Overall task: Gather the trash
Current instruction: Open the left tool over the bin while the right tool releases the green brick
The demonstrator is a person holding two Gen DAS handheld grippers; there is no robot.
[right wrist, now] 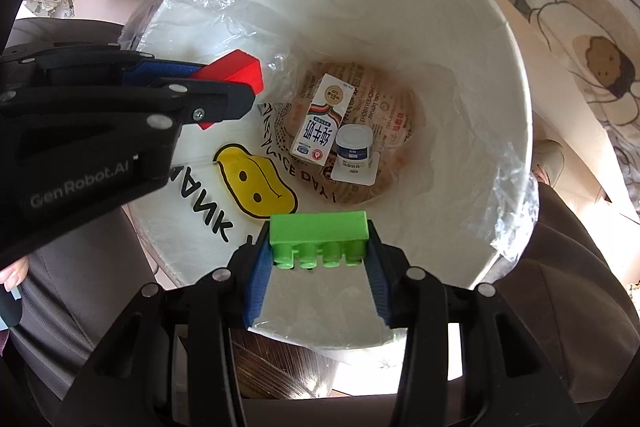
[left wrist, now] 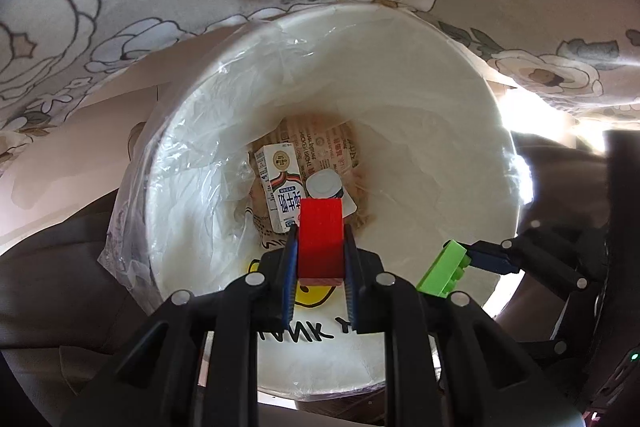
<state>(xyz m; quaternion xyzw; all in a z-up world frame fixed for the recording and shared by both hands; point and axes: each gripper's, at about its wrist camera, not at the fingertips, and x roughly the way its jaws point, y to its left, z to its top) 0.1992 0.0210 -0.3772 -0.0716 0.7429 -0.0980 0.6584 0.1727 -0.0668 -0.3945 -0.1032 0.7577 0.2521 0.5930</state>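
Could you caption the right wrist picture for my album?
Right gripper holds a green brick over a lined bin.

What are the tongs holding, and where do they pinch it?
Left tongs pinch a red block by its sides. Right tongs pinch a green studded brick by its ends.

A red block [left wrist: 321, 239] and a green studded brick [right wrist: 319, 239] hang above the open mouth of a white bin [right wrist: 516, 75] lined with clear plastic. At the bin's bottom a small milk carton [right wrist: 320, 125] lies flat on printed brown paper [right wrist: 384, 115]. A small white cup [right wrist: 354, 151] rests just beside the carton.
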